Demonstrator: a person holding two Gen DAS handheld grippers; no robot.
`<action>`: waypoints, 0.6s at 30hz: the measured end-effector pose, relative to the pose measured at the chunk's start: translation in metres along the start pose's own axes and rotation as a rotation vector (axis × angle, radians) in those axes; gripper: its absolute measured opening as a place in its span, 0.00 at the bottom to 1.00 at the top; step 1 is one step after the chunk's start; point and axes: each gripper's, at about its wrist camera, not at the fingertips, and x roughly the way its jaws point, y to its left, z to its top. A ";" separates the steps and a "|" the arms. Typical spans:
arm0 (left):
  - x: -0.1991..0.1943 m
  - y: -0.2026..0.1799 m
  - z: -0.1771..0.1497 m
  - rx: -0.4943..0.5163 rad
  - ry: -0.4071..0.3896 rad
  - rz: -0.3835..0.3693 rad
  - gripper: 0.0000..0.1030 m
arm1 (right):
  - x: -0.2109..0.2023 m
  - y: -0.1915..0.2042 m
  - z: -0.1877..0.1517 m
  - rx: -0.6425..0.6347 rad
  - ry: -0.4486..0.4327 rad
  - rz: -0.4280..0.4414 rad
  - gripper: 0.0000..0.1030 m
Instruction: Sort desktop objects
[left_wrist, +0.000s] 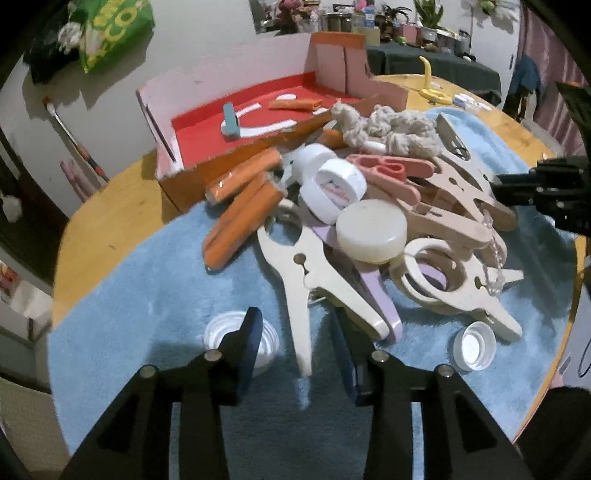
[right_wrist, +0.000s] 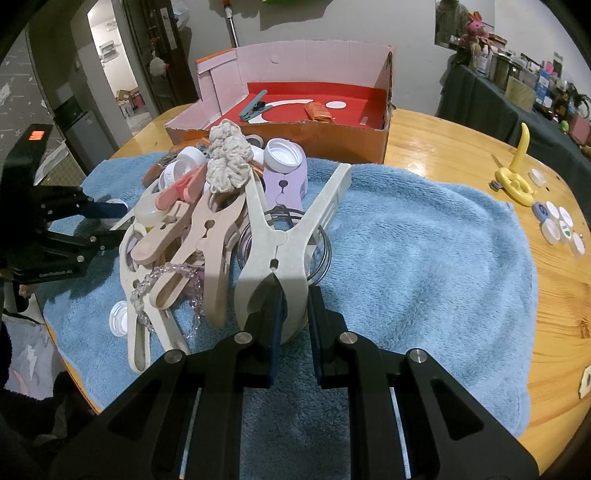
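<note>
Roughly, by zone:
Pile (right_wrist: 207, 206): heaped on the left half of the blue towel (right_wrist: 424, 258), just before the box (right_wrist: 295, 129).
Left gripper (left_wrist: 295, 339): jaws apart, pressing nothing, a cream clip's (left_wrist: 303, 295) handle tip lying between them; white cap (left_wrist: 242, 338) behind the left finger.
Right gripper (right_wrist: 293, 314): clamped on the pale clip's (right_wrist: 291, 240) handle at the pile's near edge.
Open room: towel's right half bare; desk (right_wrist: 461, 147) wood free up to the caps (right_wrist: 559, 225) at its right rim.
</note>
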 end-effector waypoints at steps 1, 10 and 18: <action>0.000 0.000 0.000 -0.002 -0.007 0.003 0.35 | 0.000 0.000 0.000 0.001 0.000 -0.001 0.12; 0.003 -0.001 0.003 0.011 -0.001 -0.004 0.12 | 0.001 -0.001 0.000 0.004 0.001 -0.003 0.12; -0.003 0.000 0.001 -0.001 -0.019 -0.013 0.10 | 0.000 -0.002 0.000 0.014 -0.004 0.002 0.12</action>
